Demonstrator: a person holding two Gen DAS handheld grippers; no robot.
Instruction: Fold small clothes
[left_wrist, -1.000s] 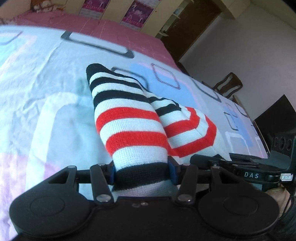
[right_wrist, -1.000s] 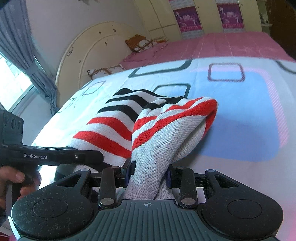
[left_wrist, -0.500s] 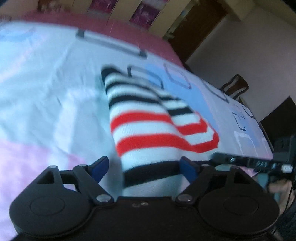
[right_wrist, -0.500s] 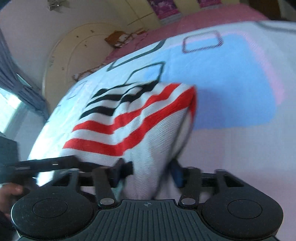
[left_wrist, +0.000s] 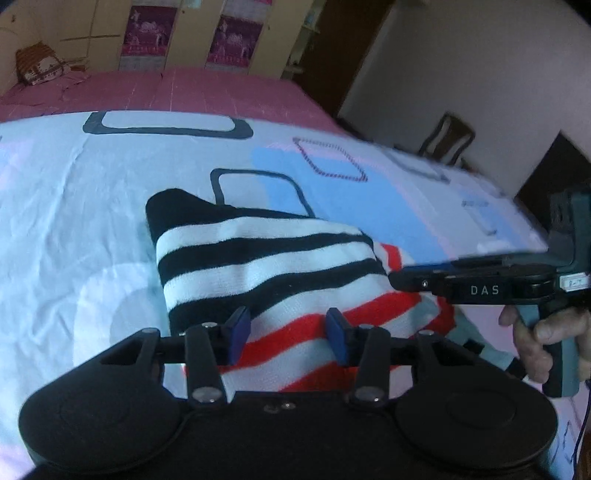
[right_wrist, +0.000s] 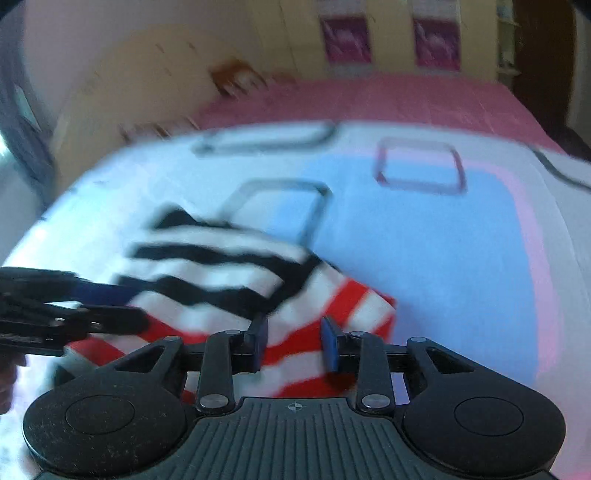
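The left gripper (left_wrist: 288, 338) was a matte black plastic unit with two round, disc-like lobes at its base, slim linkage arms pinned by silver screws, and blue pads (left_wrist: 238, 332) on its fingertips. The right gripper (right_wrist: 293, 343) had the same build, but its body was dark grey-teal with a ribbed centre panel, a small crosshair mark and a scuffed, dusty surface; its pads (right_wrist: 330, 345) were blue too. Seen from the left wrist view, its side carried white "DAS" lettering and a small white label. The bare-skinned right hand (left_wrist: 543, 332) wrapped a teal handle, a thin blue cable trailing below.
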